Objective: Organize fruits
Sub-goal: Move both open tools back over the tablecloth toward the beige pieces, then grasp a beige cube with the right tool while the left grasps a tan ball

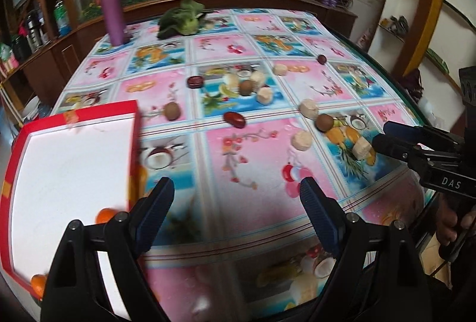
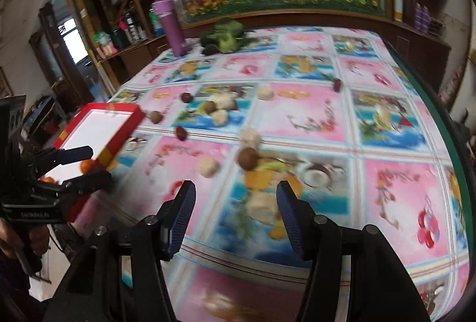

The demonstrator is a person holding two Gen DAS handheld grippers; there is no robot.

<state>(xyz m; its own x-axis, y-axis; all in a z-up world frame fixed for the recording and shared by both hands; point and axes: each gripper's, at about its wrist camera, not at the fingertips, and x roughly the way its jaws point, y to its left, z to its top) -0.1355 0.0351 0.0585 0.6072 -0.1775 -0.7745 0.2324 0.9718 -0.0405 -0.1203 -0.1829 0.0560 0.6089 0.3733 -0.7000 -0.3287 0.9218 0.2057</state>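
Glossy plastic covers the table: a tablecloth printed in pink and blue squares of fruit and blossom, wrinkle-free and shiny. At the left of the left wrist view sits a shallow rectangular red cardboard box with a white inside, and two small round orange fruits lie in its near end. Scattered over the middle of the cloth are pale beige, chunky, rough-cut fruit pieces, smooth round brown fruits and glossy dark red oval dates. At the upper left stands a tall purple cylindrical flask, with a crumpled leafy green vegetable just beside it.

Ribbed blue pads line the black fingers of both tools. The left gripper is spread wide over bare cloth beside the box, holding and touching nothing. The right gripper is also wide apart, with one pale beige cube-like piece lying on the cloth between its fingers, close to the right-hand finger; blur hides whether they touch. A hand grips its handle at the right edge.
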